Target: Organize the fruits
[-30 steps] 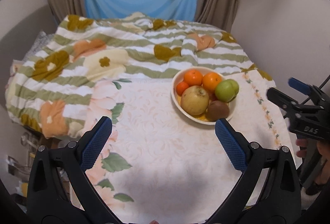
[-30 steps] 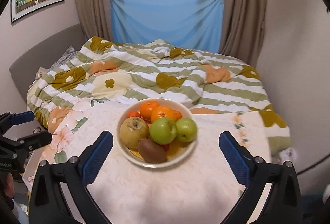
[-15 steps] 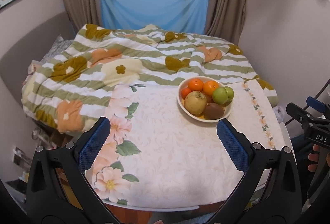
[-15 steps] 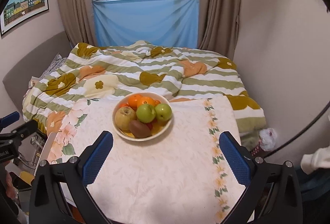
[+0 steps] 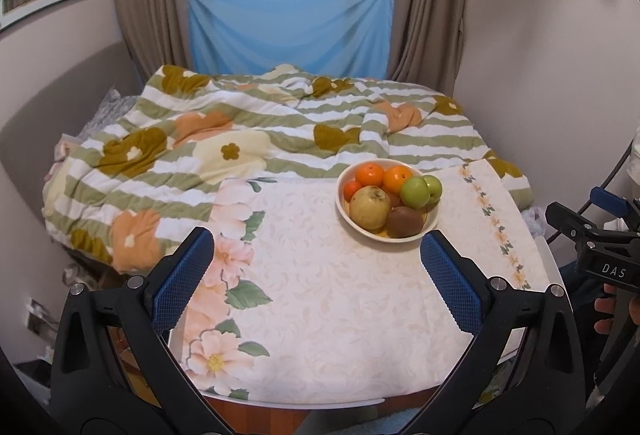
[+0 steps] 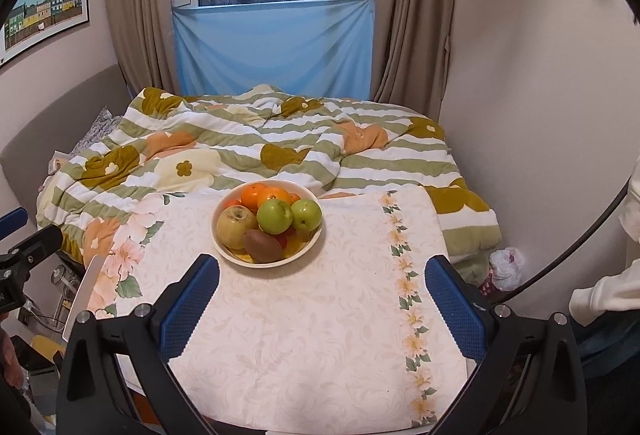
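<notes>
A cream bowl [image 5: 433, 225] [image 6: 224, 250] stands at the far side of a table covered by a floral cloth [image 5: 320, 295] [image 6: 320, 335]. It holds oranges [image 5: 370, 173] [image 6: 254, 195], two green apples [image 5: 416, 192] [image 6: 274, 215], a yellowish pear-like fruit [image 5: 370, 206] [image 6: 237, 220] and a brown kiwi [image 5: 405, 221] [image 6: 262, 245]. My left gripper [image 5: 316, 275] is open over the near table, short of the bowl. Open as well, my right gripper [image 6: 320, 295] hangs back from the bowl. Each gripper shows at the edge of the other's view.
A bed with a green-striped flowered quilt [image 5: 248, 139] [image 6: 256, 143] lies just beyond the table. Curtains and a window with blue cloth [image 6: 272, 47] are behind. Walls close in on the right. A hand [image 5: 604, 307] holds the right gripper; a white sleeve [image 6: 604, 295] shows at right.
Both grippers have pulled back and risen away from the bowl, so the table and room show more fully. Both stayed open.
</notes>
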Tool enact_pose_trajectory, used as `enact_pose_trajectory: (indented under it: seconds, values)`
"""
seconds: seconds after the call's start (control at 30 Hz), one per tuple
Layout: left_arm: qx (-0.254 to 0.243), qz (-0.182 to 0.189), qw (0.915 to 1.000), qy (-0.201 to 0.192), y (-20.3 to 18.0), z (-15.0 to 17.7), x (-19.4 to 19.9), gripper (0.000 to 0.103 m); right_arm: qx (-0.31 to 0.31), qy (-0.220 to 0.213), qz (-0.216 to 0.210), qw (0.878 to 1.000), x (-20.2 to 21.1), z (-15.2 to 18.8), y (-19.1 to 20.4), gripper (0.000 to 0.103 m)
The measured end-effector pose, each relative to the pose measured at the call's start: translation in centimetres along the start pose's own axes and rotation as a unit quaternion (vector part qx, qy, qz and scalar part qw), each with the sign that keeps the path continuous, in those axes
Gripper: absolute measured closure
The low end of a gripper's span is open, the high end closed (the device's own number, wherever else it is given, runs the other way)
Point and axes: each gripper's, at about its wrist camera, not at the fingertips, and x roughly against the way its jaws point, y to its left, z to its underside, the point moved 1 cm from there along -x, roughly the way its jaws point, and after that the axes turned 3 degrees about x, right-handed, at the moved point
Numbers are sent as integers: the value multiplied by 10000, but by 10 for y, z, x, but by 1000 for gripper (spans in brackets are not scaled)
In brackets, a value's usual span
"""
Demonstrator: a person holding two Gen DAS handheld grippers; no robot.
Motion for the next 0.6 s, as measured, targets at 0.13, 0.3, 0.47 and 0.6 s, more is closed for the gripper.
enact_pose_trajectory:
  seconds: [0.13,0.3,0.47,0.6]
  values:
    - [-16,-16,10000,-24,-1,-1,1,0,13,8,19,10000,0,0,0,0]
    - [-29,-12,10000,-28,0,-2,0,0,0,9,11,10000,0,0,0,0]
    - [-29,-4,10000,-36,-1,-2,0,0,-1,9,17,10000,1,0,-1,0]
    - [-45,-22,10000,-55,0,-2,0,0,-3,16,14,10000,1,0,-1,0]
